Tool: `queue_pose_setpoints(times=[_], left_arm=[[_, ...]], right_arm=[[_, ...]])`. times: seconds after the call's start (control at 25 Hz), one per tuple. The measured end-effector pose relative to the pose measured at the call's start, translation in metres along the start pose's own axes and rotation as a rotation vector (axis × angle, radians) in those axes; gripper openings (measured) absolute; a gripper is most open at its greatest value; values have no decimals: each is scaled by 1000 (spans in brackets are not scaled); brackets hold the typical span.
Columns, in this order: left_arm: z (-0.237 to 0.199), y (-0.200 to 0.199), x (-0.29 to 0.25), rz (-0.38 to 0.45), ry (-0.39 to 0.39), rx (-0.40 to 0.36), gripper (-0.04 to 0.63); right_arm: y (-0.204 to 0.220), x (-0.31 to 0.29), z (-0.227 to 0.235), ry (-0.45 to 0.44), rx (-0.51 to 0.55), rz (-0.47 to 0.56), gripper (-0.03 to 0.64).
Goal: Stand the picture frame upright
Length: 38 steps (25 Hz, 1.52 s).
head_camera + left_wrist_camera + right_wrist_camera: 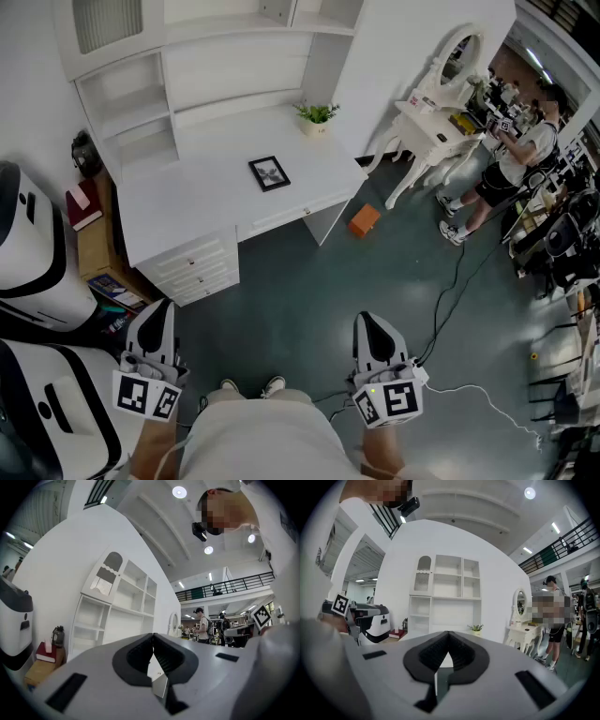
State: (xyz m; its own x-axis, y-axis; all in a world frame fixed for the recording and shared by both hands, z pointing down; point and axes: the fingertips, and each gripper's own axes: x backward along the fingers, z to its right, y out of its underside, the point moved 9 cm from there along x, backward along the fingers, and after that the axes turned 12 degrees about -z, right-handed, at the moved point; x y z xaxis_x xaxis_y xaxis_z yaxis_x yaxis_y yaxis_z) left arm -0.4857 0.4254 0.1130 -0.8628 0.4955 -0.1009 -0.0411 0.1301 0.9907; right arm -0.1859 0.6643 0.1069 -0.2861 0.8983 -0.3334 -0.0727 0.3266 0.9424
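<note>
Grey floor [309,281], left gripper [157,314], right gripper [370,323] level, closed

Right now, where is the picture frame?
In the head view, the picture frame lies flat near the middle of the white desk, a little left of the small potted plant and nearer to the camera.

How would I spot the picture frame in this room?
Find the big white desk with shelves above it. The picture frame lies flat on its top. It is small, dark-edged and square, unlike the green potted plant standing behind it.
</note>
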Motion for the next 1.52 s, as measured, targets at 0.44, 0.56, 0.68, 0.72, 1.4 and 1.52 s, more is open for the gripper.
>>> queue_pose_setpoints(times=[0.44,0.56,0.68,0.72,1.4,1.52], left_arm=[[15,5,-8,-11,19,2,18],[15,6,-10,-14,19,-1,18],[17,6,-10,-9,7,-8,20],[18,6,-11,-4,-2,-12,20],[33,28,-36,-116,-85,-1,505],[41,27,-39,-110,-91,2,505]], right_arm=[[6,3,10,0,1,-11,9],[8,2,10,-2,-2,-18,9],[9,2,12,-18,-12,-21,9],[10,3,13,-33,-22,-18,9],[19,4,70,-112,-128,13,357],[25,2,71,-131,-118,-8,356]])
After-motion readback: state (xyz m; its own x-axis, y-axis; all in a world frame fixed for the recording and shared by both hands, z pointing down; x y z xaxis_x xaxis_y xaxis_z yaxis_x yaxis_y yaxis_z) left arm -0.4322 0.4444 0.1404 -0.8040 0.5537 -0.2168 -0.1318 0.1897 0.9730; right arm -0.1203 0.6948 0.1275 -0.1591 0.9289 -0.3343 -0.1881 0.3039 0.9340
